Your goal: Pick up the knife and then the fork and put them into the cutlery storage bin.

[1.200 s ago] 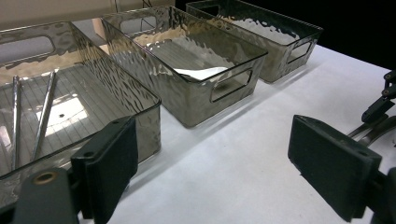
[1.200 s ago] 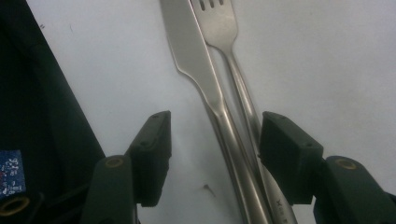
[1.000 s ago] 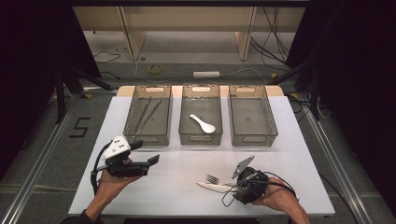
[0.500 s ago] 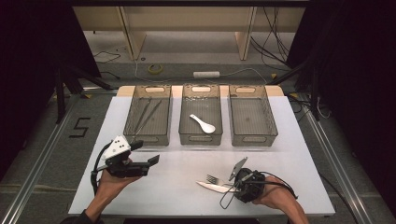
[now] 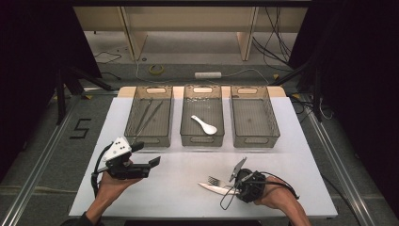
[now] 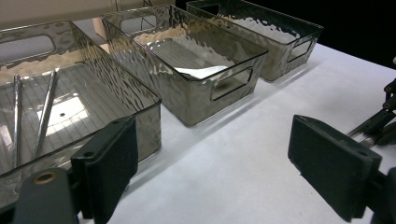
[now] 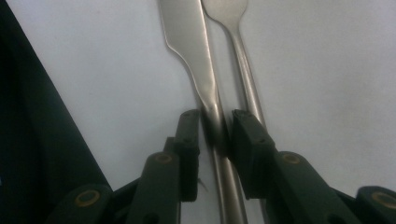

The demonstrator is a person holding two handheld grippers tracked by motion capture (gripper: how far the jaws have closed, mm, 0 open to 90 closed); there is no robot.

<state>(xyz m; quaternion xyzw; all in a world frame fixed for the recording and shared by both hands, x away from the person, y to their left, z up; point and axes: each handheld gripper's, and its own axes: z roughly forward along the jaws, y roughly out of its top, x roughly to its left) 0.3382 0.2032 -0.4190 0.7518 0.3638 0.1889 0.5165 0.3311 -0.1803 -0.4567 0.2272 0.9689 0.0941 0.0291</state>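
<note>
A metal knife (image 5: 210, 187) and a fork (image 5: 215, 180) lie side by side on the white table, front right. My right gripper (image 5: 234, 188) is down at their handle ends. In the right gripper view its jaws (image 7: 216, 126) straddle the knife (image 7: 189, 42) handle and have just been closing. The pads stand close on each side, with thin dark gaps. The fork (image 7: 233, 28) lies just outside the right pad. My left gripper (image 5: 147, 154) hovers at front left, wide open and holding nothing (image 6: 212, 154).
Three clear grey bins stand in a row at the back. The left bin (image 5: 148, 140) holds two thin metal rods (image 6: 46, 107). The middle bin (image 5: 202, 140) holds a white spoon (image 5: 203, 125). The right bin (image 5: 256, 141) holds nothing.
The right gripper's jaws have narrowed around the knife handle. Both hands have stayed in place, and the knife and fork have not moved.
</note>
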